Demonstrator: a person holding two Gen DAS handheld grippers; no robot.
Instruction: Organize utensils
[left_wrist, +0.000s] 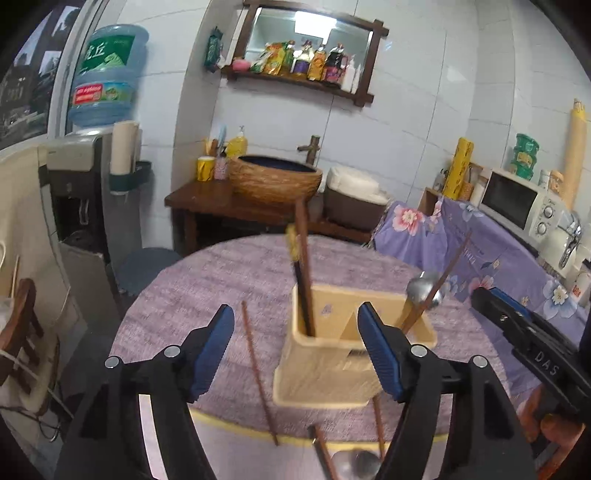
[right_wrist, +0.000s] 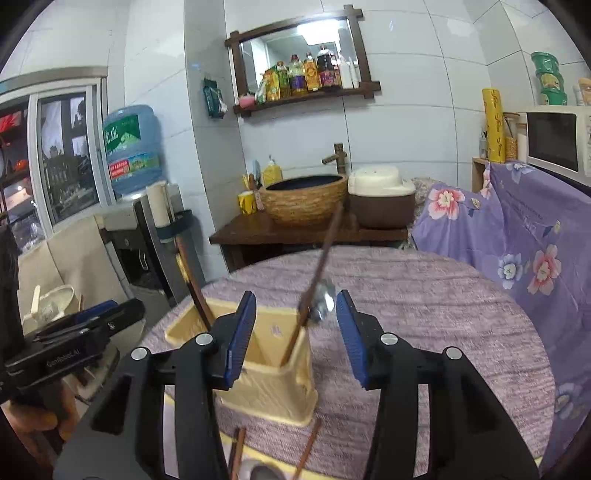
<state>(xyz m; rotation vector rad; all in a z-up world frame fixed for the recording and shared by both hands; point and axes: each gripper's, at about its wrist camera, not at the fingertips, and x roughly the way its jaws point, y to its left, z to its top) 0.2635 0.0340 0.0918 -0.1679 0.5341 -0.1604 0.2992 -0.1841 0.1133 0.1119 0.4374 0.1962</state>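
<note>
Sorting half done: both tools, left (left_wrist: 295, 347) and right (right_wrist: 295, 332), gape empty; brown wooden chopstick (left_wrist: 258, 373) at worktop's near edge to be gripped next for cream plastic holder (left_wrist: 343, 354).

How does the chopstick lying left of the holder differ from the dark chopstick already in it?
The loose chopstick lies flat on the purple tablecloth; the dark chopstick stands nearly upright in the cream holder. The loose chopstick is plain reddish-brown; the dark chopstick has a yellow band near its top. Both are slim sticks.

My left black gripper with blue pads (left_wrist: 295, 350) gapes wide at lower centre; my right one (right_wrist: 295, 332) likewise, holding nothing.
</note>
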